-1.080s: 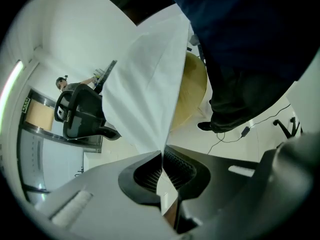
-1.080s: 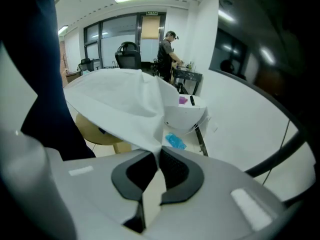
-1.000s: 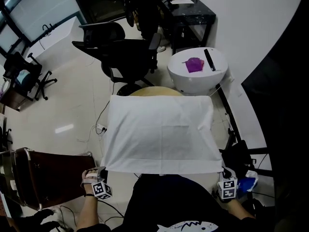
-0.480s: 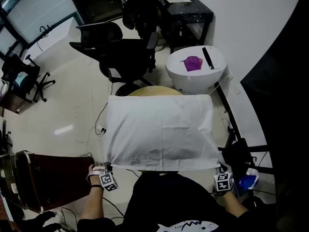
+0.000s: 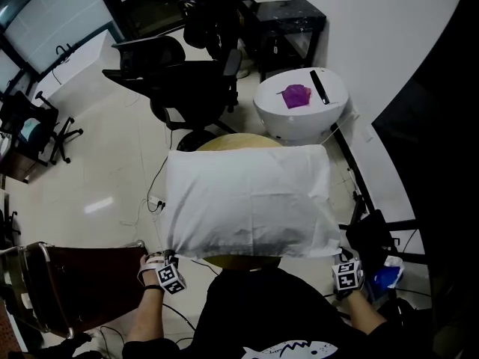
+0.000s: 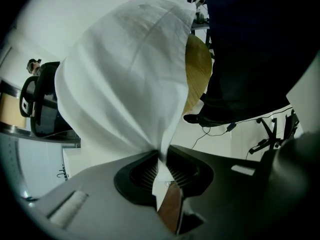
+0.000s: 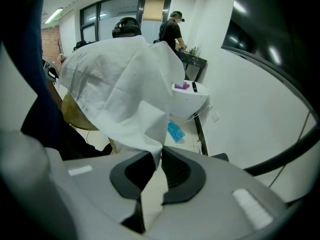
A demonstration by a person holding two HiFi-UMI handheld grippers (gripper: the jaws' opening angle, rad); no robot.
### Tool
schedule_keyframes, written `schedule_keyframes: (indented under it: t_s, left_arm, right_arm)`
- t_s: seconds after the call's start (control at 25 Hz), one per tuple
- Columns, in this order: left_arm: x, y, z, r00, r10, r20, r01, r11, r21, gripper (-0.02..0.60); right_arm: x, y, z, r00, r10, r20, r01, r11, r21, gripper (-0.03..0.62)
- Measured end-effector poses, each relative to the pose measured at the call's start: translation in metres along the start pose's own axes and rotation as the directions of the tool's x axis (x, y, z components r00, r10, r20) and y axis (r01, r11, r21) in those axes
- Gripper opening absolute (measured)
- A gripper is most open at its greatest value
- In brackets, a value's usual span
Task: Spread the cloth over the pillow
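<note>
The white cloth (image 5: 251, 200) lies draped over the pillow on the round wooden table (image 5: 239, 139); the pillow itself is hidden beneath it. My left gripper (image 5: 166, 264) holds the cloth's near left corner just below the table edge. My right gripper (image 5: 343, 264) holds the near right corner. In the left gripper view the cloth (image 6: 125, 74) narrows to a pinch between the jaws of the left gripper (image 6: 161, 156), which are opening. In the right gripper view the cloth (image 7: 120, 84) hangs through the right gripper (image 7: 159, 156), whose jaws are opening too.
A white round side table (image 5: 299, 122) behind carries a purple object (image 5: 296, 96) and a black bar (image 5: 319, 87). A black office chair (image 5: 187, 81) stands at the back left, a brown seat (image 5: 75, 283) near left, a blue bag (image 5: 385, 279) near right. A person (image 7: 172, 31) stands far off.
Both grippers have moved in toward the table and lowered the cloth's near edge. The cloth now hugs the pillow's front instead of stretching flat toward me.
</note>
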State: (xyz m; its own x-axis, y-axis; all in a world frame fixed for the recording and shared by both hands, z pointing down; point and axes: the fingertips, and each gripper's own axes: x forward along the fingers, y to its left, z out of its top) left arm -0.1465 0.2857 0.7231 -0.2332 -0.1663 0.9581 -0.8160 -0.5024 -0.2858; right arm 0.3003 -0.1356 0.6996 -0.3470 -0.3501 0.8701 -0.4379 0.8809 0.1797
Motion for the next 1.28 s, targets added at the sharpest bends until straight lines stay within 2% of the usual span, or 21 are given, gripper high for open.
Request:
schedule_keyframes:
  t_s: [0.08, 0.2, 0.32, 0.44, 0.6, 0.76, 0.88, 1.0, 1.12, 1.28]
  left_arm:
    - [-0.006, 0.002, 0.002, 1.000, -0.017, 0.024, 0.018, 0.999, -0.041, 0.101]
    - [-0.016, 0.004, -0.001, 0.998, -0.028, 0.053, 0.034, 0.993, -0.113, 0.153]
    - [-0.036, 0.004, 0.000, 0.995, -0.053, 0.083, 0.067, 0.982, -0.175, 0.167]
    - [-0.057, 0.001, -0.005, 0.992, -0.090, 0.086, 0.105, 0.978, -0.181, 0.167]
    - [-0.099, 0.012, 0.004, 0.984, -0.124, 0.128, 0.136, 0.986, -0.093, 0.167]
    - [-0.139, 0.041, 0.028, 0.974, -0.172, 0.147, 0.178, 0.984, -0.029, 0.166]
    - [-0.164, 0.075, 0.061, 0.969, -0.141, 0.202, 0.137, 0.990, 0.033, 0.166]
    - [-0.179, 0.115, 0.100, 0.963, -0.086, 0.256, 0.058, 0.992, 0.116, 0.166]
    - [-0.185, 0.151, 0.152, 0.938, -0.061, 0.342, -0.012, 0.978, 0.210, 0.161]
    - [-0.193, 0.191, 0.225, 0.881, -0.088, 0.466, -0.065, 0.951, 0.302, 0.154]
  right_arm:
    - [-0.001, 0.002, 0.005, 1.000, 0.003, 0.017, -0.003, 1.000, 0.013, 0.070]
    - [-0.010, 0.004, 0.018, 0.999, 0.004, 0.040, -0.006, 0.999, 0.042, 0.110]
    - [-0.020, 0.002, 0.027, 0.998, -0.002, 0.065, -0.001, 0.999, 0.042, 0.128]
    - [-0.032, 0.001, 0.037, 0.995, -0.002, 0.099, -0.002, 0.999, 0.047, 0.156]
    - [-0.054, 0.004, 0.057, 0.987, 0.012, 0.162, -0.019, 0.999, 0.041, 0.173]
    - [-0.079, 0.002, 0.073, 0.977, 0.008, 0.212, -0.014, 1.000, 0.027, 0.184]
    - [-0.092, -0.001, 0.074, 0.976, -0.008, 0.216, -0.001, 0.999, 0.045, 0.192]
    - [-0.098, -0.001, 0.068, 0.978, -0.033, 0.206, 0.021, 0.998, 0.061, 0.198]
    - [-0.097, 0.002, 0.060, 0.982, -0.048, 0.180, 0.040, 0.998, 0.050, 0.213]
    - [-0.099, 0.008, 0.056, 0.985, -0.083, 0.150, 0.085, 0.996, -0.006, 0.218]
